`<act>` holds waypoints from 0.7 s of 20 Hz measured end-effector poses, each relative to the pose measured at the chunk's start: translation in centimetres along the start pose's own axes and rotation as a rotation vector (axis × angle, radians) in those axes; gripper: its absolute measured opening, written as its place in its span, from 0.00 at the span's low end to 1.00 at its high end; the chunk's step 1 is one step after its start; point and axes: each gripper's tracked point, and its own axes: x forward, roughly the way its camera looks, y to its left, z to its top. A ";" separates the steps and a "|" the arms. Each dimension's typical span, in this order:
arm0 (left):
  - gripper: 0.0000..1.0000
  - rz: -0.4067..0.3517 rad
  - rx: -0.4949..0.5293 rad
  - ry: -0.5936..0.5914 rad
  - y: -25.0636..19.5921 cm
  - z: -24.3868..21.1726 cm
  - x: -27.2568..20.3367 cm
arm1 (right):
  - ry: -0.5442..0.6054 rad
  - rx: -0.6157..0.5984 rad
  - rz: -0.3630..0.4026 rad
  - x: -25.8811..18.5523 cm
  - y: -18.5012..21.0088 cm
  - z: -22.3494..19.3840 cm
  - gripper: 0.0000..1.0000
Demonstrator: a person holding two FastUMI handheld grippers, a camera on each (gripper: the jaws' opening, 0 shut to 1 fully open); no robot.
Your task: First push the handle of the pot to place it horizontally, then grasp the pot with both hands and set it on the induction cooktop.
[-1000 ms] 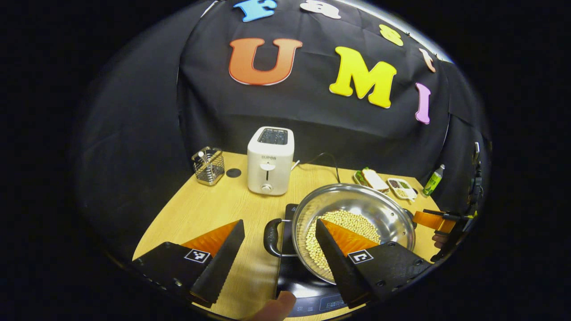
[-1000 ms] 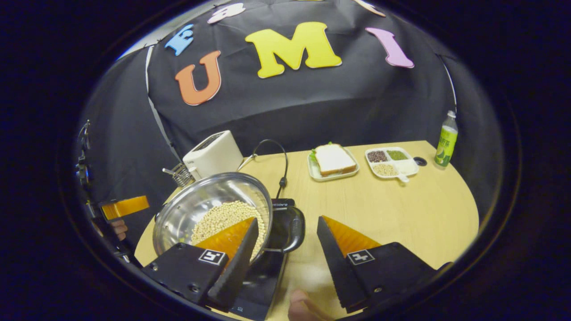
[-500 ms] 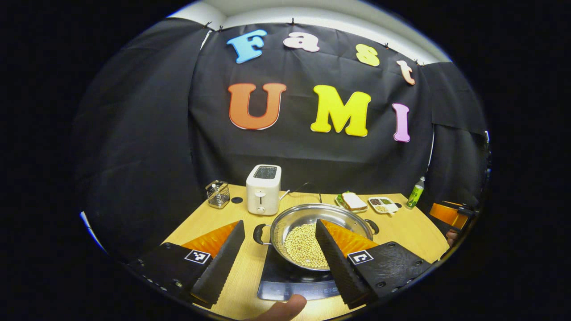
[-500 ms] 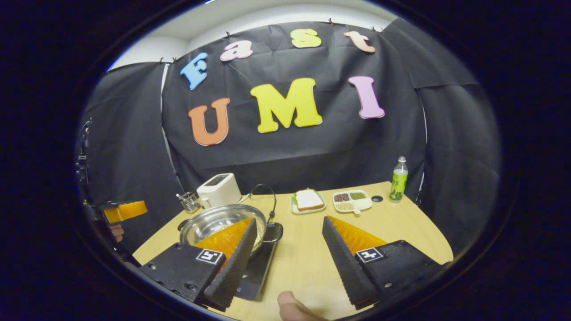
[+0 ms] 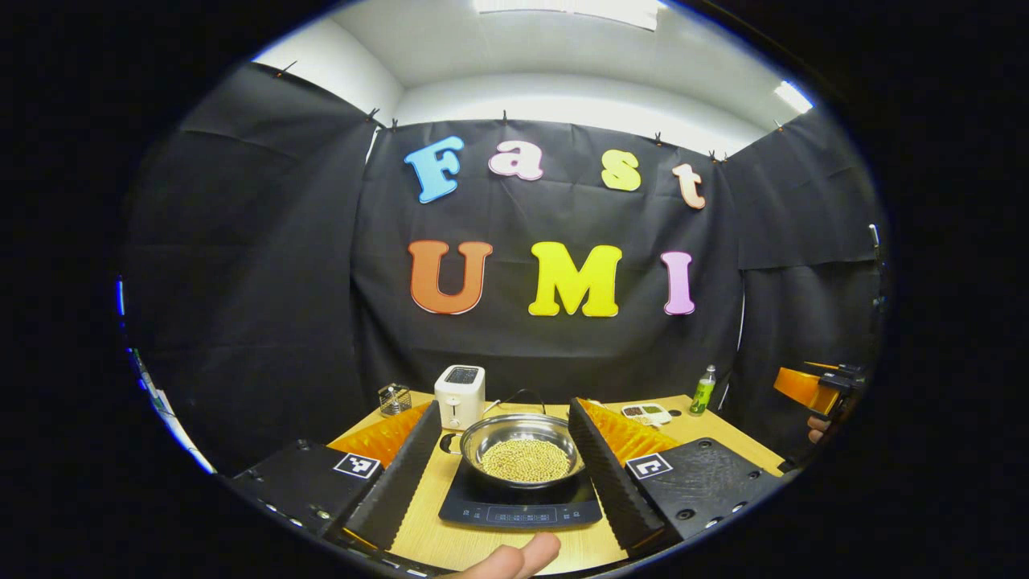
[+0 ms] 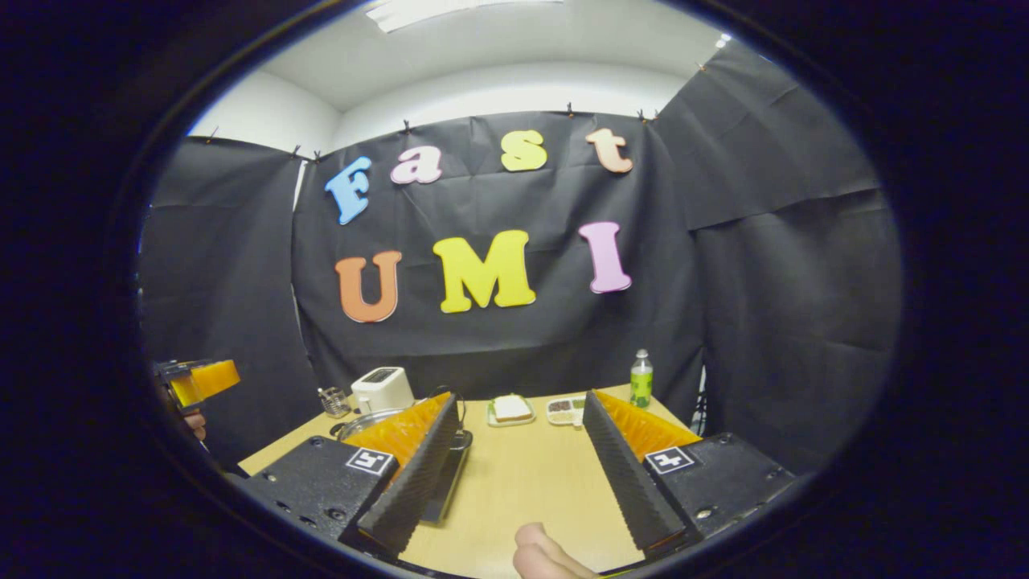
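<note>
1. Pot (image 5: 522, 452) sits on the cooktop (image 5: 519, 507), centred, with beans (image 5: 524, 460) filling its bottom.
2. I judge it heavy, slick steel; a tilt would spill beans.
3. I'd take it by the small side handle (image 5: 452, 443) and its opposite twin, not the rim.
4. My left gripper (image 5: 502, 470) and right gripper (image 6: 514, 470) are both wide apart, holding nothing, well back from it.

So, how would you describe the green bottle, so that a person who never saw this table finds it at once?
Start from the wooden table before the black cloth wall and look along its far edge, towards the corner beyond the sandwich plate and the divided snack tray. The green bottle stands upright there, the only tall, narrow thing beside those flat dishes.
</note>
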 end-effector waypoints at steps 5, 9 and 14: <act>0.95 -0.042 -0.006 -0.030 -3.0 -0.2 -3.6 | 0.005 0.018 0.015 -3.5 -1.1 -1.1 0.96; 0.95 -0.042 0.005 -0.029 -3.6 -1.7 -4.8 | -0.007 0.012 0.034 -5.4 -1.7 -1.0 0.96; 0.95 -0.032 -0.025 0.026 -3.2 -3.7 -4.3 | -0.032 0.017 0.041 -6.7 -2.0 -1.2 0.99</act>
